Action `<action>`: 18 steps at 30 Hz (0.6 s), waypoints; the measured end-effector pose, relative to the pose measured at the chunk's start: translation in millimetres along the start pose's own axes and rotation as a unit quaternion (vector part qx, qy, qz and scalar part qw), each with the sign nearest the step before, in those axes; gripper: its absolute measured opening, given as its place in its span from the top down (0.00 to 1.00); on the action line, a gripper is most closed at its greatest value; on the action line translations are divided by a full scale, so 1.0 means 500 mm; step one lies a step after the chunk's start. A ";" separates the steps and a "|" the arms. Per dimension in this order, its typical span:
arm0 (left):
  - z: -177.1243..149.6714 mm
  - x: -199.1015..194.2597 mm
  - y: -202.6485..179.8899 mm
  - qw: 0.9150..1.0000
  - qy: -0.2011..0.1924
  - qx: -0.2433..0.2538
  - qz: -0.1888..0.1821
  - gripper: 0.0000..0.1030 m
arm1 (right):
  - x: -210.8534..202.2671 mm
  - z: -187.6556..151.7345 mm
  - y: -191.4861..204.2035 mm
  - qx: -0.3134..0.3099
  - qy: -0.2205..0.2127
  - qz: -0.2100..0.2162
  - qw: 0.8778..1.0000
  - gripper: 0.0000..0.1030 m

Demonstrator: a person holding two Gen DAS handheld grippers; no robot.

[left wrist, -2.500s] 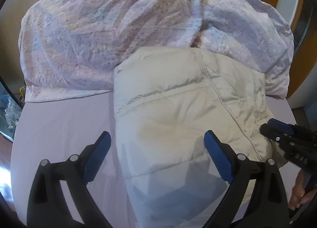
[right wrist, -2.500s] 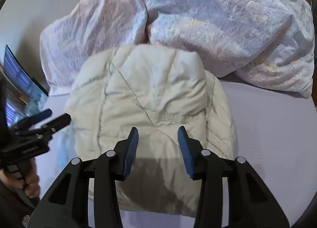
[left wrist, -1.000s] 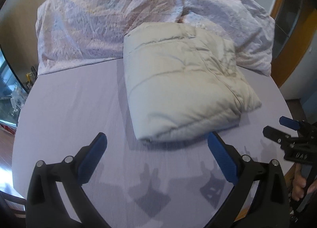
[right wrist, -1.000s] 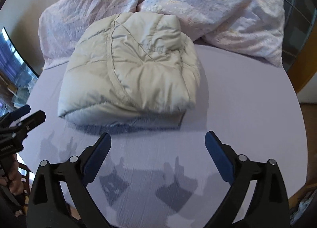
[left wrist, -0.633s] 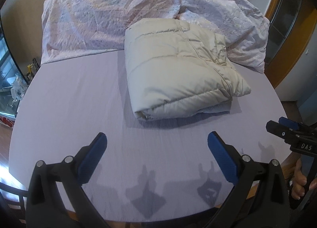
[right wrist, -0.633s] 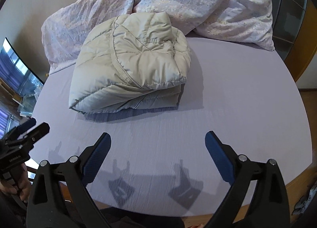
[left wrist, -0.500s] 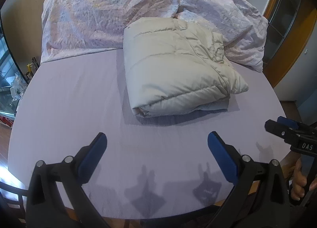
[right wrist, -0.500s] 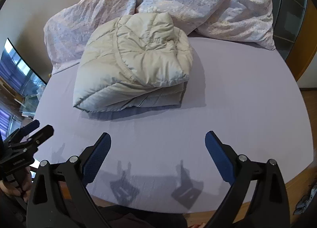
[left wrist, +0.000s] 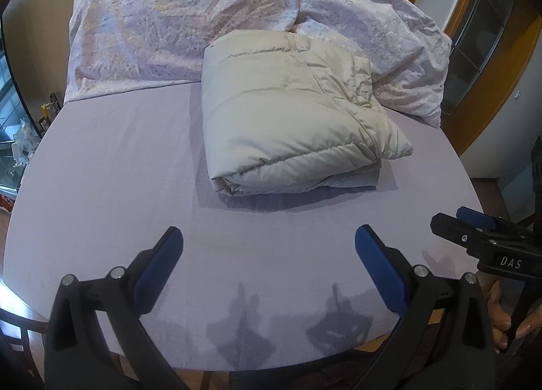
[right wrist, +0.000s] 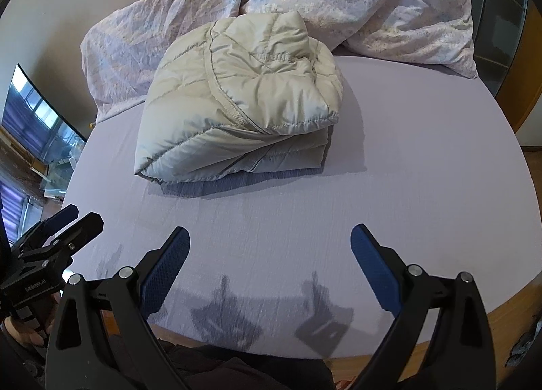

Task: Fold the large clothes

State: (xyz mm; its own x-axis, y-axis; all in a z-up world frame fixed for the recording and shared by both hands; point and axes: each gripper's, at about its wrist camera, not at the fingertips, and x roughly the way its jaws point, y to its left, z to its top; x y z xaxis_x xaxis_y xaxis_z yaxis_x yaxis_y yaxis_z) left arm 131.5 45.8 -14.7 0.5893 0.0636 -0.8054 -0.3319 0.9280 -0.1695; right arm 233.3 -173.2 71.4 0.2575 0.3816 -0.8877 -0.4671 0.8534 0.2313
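Cream puffy quilted jacket [left wrist: 291,119] lies folded into a thick bundle on the bed with the smooth lilac sheet [left wrist: 111,166]. Its far edge touches the crumpled pale pink and purple flowery duvet [left wrist: 189,20] heaped at the back of the bed. Seen from the right wrist camera, the jacket [right wrist: 237,102] has its layers stacked up, and the open edges face the near side.

Both tools are held back near the close edge of the bed, well apart from the jacket. The left hand-held gripper [left wrist: 267,254] has its two blue-padded fingers spread wide with nothing between them, and the jacket sits ahead of it, out past the fingertips. The right hand-held gripper [right wrist: 269,251] is spread wide too and holds nothing; the jacket lies ahead of it and a bit to the left.

Each tool shows up at the edge of the other camera's picture. Dark shadows of the tools fall on the sheet just in front of them.
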 end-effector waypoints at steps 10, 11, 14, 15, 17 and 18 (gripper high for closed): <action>-0.001 0.000 -0.002 1.000 -0.003 0.002 -0.005 0.02 | -0.005 0.001 0.006 -0.005 -0.012 -0.006 1.000 0.05; 0.000 0.001 -0.002 1.000 -0.003 0.002 -0.005 0.02 | -0.006 0.001 0.006 -0.005 -0.014 -0.007 1.000 0.05; 0.001 0.002 -0.002 1.000 -0.003 0.002 -0.005 0.02 | -0.007 0.003 0.007 -0.006 -0.018 -0.008 1.000 0.05; 0.001 0.002 -0.001 1.000 -0.003 0.002 -0.005 0.02 | -0.007 0.004 0.008 -0.006 -0.018 -0.009 1.000 0.05; 0.001 0.002 -0.001 1.000 -0.003 0.002 -0.005 0.02 | -0.006 0.004 0.008 -0.007 -0.018 -0.009 1.000 0.05; 0.001 0.003 -0.002 1.000 -0.003 0.003 -0.005 0.02 | -0.006 0.004 0.008 -0.006 -0.018 -0.008 1.000 0.05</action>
State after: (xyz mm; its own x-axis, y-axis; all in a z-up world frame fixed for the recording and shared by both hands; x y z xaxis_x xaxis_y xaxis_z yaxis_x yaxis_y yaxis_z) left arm 133.0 45.0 -15.2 0.5968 0.0560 -0.8004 -0.3211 0.9309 -0.1743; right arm 232.5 -170.4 75.8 0.2951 0.3799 -0.8767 -0.4733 0.8552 0.2112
